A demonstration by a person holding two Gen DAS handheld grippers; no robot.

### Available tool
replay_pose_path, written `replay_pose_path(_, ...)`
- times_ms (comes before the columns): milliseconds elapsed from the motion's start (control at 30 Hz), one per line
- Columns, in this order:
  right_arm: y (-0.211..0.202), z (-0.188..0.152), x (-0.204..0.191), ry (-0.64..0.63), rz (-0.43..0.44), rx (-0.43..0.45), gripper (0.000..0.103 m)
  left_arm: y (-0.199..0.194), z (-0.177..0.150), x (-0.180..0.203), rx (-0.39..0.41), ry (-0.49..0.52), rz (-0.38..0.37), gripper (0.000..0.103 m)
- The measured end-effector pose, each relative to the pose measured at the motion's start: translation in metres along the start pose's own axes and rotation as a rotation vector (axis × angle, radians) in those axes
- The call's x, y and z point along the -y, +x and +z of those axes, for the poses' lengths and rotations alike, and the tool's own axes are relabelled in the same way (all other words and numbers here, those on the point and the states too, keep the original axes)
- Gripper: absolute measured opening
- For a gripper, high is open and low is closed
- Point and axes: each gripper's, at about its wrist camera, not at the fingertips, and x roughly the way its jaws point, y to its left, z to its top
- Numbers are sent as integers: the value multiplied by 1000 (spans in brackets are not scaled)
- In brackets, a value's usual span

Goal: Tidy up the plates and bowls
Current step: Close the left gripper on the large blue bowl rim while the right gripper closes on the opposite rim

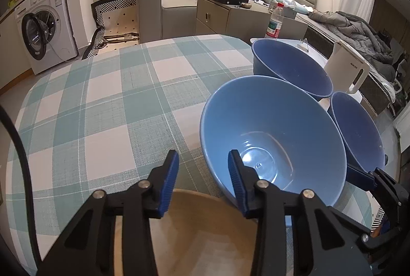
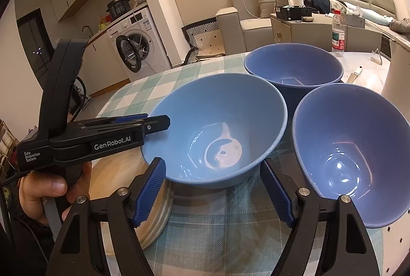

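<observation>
Table: checked green-and-white cloth (image 1: 107, 106), with three blue bowls grouped toward its right side as I see it from the left wrist.
Light bowl: the pale blue bowl (image 1: 276, 127) is nearest to me, upright and empty, just beside a wooden plate (image 1: 205, 224).
Dark bowls: one darker blue bowl (image 1: 294, 68) stands behind the pale one, another (image 1: 358, 127) to its right; all three sit close together, but I cannot tell whether they touch.
Wooden plate: from the right wrist it looks like the top of a small stack, and the pale bowl's base is at its edge; whether it rests on it I cannot tell.
Left gripper: my left gripper (image 1: 203, 155) straddles the pale bowl's near-left rim, one blue pad inside the bowl and the other outside. The jaws are narrowed, yet the outer pad stands apart from the wall, so nothing is clamped.
Left hand: a hand (image 2: 43, 188) grips the handle, low at the left of the right wrist view.
Right gripper: my right gripper (image 2: 212, 163) is spread wide and holds nothing, pointing at the gap between the pale bowl and the right dark bowl.
Background: water bottle (image 1: 275, 22) and white kettle (image 1: 351, 71) at the far end of the table, washing machine (image 1: 43, 27) beyond.
</observation>
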Motion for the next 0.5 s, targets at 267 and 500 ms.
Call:
replay_pose_path(267,1,-1,-1,10,-11,14,77,3,1,8,-7,39,-13,24)
replay_pose_path(500,2,-1,1,8,-21,16,70,3,-1,14,3,85,-8,20)
